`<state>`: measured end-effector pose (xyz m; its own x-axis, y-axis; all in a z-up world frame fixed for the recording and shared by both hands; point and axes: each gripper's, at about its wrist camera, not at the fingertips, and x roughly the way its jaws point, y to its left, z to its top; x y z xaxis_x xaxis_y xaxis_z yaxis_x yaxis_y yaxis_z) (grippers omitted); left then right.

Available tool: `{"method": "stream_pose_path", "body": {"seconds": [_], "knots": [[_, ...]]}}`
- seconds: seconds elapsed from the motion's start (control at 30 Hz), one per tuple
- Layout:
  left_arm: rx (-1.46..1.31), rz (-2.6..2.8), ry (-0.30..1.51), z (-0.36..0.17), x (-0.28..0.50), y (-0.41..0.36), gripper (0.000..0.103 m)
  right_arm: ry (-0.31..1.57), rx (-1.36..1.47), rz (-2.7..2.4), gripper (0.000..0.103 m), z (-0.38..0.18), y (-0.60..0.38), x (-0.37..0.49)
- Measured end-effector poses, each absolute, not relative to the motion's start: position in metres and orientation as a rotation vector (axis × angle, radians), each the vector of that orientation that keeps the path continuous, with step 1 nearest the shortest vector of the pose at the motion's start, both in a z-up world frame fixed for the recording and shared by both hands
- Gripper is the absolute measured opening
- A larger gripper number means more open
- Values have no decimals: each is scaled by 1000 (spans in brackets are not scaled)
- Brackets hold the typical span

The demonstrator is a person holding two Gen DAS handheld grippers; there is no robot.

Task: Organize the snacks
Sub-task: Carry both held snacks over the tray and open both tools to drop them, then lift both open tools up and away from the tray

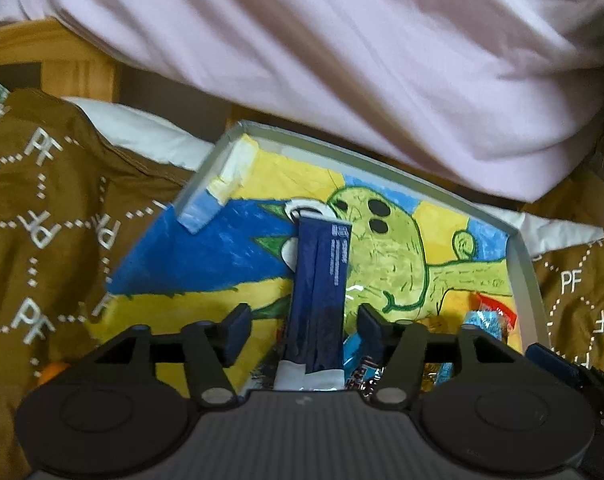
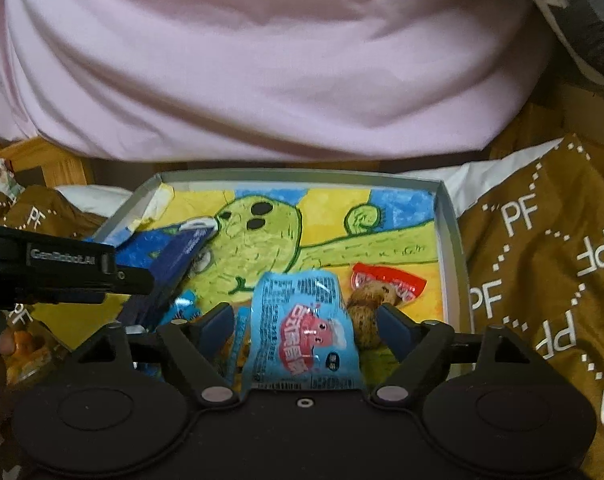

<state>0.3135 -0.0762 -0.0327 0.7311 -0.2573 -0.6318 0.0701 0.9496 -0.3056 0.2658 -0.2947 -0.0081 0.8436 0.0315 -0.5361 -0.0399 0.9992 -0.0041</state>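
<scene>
Two grippers over the tray (image 2: 448, 240), both with jaws wide open, gripping nothing. Left gripper (image 1: 302, 326) straddles the navy stick packet (image 1: 320, 280), lying toward 12 o'clock; right gripper (image 2: 306, 322) frames the light-blue snack pouch (image 2: 306, 328). Likely a pre-grasp step: next, close on each and sort. Only the right view shows the red wrapper (image 2: 390, 282) and brown cookie (image 2: 364, 310) clearly, at 1 o'clock.
</scene>
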Motion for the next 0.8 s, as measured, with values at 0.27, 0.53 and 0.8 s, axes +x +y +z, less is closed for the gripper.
{"method": "stream_pose_path", "body": {"seconds": [0.27, 0.53, 0.8], "knots": [[-237, -130, 585, 3, 278, -54, 99, 471, 6, 24, 98, 18, -291, 241], [-210, -117, 445, 36, 224, -29, 103, 351, 25, 48, 102, 51, -275, 194], [-189, -122, 393, 51, 166, -1, 103, 282, -5, 65, 102, 69, -253, 141]]}}
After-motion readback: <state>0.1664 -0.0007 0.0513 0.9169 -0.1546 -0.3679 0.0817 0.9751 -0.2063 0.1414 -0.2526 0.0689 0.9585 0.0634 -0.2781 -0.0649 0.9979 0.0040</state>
